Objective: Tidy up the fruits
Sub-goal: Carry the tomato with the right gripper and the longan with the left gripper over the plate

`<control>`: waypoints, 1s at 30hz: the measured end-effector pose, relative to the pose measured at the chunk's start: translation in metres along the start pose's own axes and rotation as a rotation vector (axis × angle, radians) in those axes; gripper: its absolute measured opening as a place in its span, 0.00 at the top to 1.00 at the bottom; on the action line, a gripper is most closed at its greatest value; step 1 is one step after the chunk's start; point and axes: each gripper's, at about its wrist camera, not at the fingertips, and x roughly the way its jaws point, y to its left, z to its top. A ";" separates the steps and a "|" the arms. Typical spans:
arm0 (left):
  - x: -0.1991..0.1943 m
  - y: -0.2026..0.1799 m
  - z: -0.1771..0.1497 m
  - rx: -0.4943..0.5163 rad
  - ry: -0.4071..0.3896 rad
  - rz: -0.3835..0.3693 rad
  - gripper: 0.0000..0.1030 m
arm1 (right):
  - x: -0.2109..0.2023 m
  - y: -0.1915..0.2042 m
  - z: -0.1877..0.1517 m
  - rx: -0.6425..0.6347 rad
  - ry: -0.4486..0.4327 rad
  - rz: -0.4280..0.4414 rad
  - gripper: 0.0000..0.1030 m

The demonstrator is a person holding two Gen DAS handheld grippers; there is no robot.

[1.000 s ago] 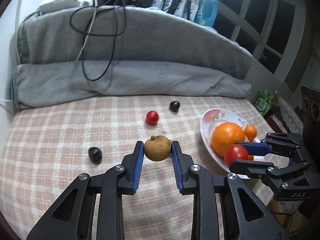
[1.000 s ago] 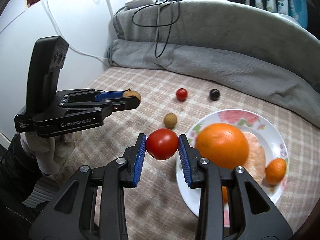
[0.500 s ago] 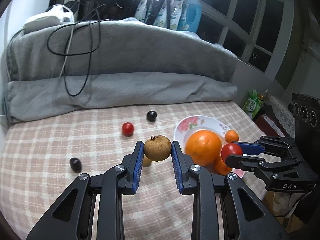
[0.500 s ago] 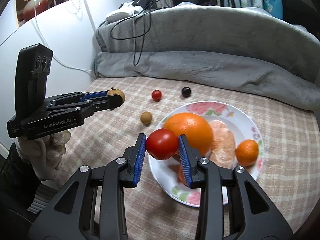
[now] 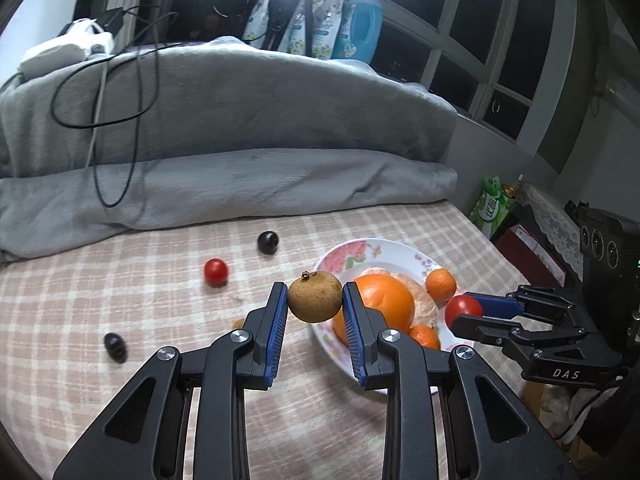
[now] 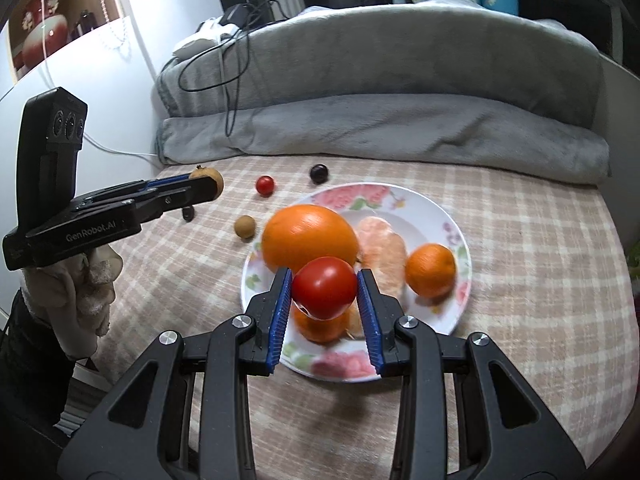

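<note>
My left gripper (image 5: pixel 315 303) is shut on a brown longan (image 5: pixel 315 297) and holds it in the air near the left rim of the flowered plate (image 5: pixel 345 254). My right gripper (image 6: pixel 324 294) is shut on a red tomato (image 6: pixel 324 287) above the front of the plate (image 6: pixel 460 236). The plate holds a big orange (image 6: pixel 310 236), a peeled mandarin (image 6: pixel 380 250) and a small mandarin (image 6: pixel 430 269). On the checked cloth lie a cherry tomato (image 5: pixel 216 272), a dark grape (image 5: pixel 267 241), another dark grape (image 5: pixel 115 346) and a second longan (image 6: pixel 244 226).
A folded grey blanket (image 5: pixel 224 184) with a black cable (image 5: pixel 100 120) lies along the back of the cloth. A wall stands at the left in the right wrist view (image 6: pixel 100 92). Bottles and packets (image 5: pixel 490 208) stand beyond the right edge.
Both grippers moved right and forward toward the plate with their fruit. The tomato went from left of the plate to above its front. The longan came up to the plate's left rim.
</note>
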 end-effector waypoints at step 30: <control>0.048 -0.049 0.028 0.100 0.044 -0.073 0.75 | 0.001 -0.028 -0.011 0.036 0.015 -0.023 0.66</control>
